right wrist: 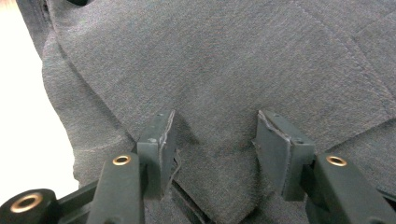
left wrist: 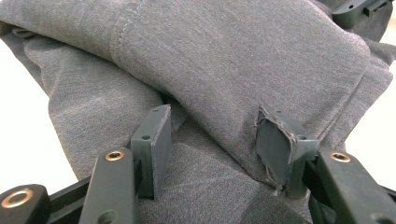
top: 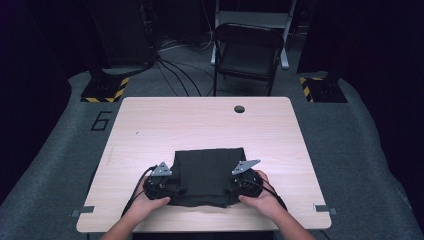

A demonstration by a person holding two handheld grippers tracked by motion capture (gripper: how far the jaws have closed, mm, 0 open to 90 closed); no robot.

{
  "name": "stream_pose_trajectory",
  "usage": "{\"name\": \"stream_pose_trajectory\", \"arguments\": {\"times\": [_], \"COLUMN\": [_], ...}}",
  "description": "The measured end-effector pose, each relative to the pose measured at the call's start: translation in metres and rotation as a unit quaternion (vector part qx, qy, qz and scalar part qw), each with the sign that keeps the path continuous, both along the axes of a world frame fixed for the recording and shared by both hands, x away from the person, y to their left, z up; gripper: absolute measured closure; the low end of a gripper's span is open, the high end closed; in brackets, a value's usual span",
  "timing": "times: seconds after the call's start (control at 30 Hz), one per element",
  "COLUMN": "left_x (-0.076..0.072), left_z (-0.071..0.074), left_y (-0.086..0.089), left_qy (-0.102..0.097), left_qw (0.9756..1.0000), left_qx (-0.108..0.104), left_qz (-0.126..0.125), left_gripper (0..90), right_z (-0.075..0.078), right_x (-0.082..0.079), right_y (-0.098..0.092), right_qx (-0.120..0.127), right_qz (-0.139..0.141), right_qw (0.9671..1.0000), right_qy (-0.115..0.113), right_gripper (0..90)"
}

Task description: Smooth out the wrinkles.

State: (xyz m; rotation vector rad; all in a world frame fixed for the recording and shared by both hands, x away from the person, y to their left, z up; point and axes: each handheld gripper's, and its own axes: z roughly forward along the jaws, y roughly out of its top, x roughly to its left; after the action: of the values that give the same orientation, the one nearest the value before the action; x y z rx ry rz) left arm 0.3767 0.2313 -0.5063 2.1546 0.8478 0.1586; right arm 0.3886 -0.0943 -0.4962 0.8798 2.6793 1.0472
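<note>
A dark grey folded cloth (top: 209,172) lies flat on the near half of the light wooden table (top: 200,120). My left gripper (top: 171,191) rests at the cloth's near left corner, and my right gripper (top: 234,190) at its near right corner; a hand holds each. In the left gripper view the jaws (left wrist: 212,140) stand apart over the cloth (left wrist: 224,56), with a folded edge running between the pads and not pinched. The right gripper view has the jaws (right wrist: 212,140) likewise apart, a cloth (right wrist: 224,60) corner lying between them. Both grippers are open.
A round cable hole (top: 239,109) sits near the table's far edge. Behind the table stands a black folding chair (top: 247,50), with cables on the floor. Yellow-and-black striped stand bases (top: 105,90) (top: 320,87) flank the far corners. The other gripper (left wrist: 355,9) peeks in at the left gripper view's top right.
</note>
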Motion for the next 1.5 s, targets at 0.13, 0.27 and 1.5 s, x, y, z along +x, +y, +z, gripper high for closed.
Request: {"name": "stream_pose_trajectory", "arguments": {"times": [0.13, 0.27, 1.5], "left_x": [0.0, -0.001, -0.016], "left_z": [0.0, 0.0, 0.039], "left_y": [0.002, 0.002, 0.045], "left_qy": [0.001, 0.001, -0.012], "left_qw": [1.0, 0.9998, 0.9961], "left_qx": [-0.004, -0.012, -0.038], "left_qz": [0.006, 0.014, 0.079], "left_gripper": [45.5, 45.3, 40.8], "right_z": [0.001, 0.001, 0.041], "right_x": [0.001, 0.002, -0.017], "right_y": [0.0, -0.001, -0.033], "right_qx": [0.001, 0.008, 0.018], "right_qz": [-0.004, -0.008, -0.026], "right_qw": [1.0, 0.9999, 0.9995], "right_qy": [0.003, 0.011, 0.002], "right_gripper": [46.0, 44.2, 36.8]}}
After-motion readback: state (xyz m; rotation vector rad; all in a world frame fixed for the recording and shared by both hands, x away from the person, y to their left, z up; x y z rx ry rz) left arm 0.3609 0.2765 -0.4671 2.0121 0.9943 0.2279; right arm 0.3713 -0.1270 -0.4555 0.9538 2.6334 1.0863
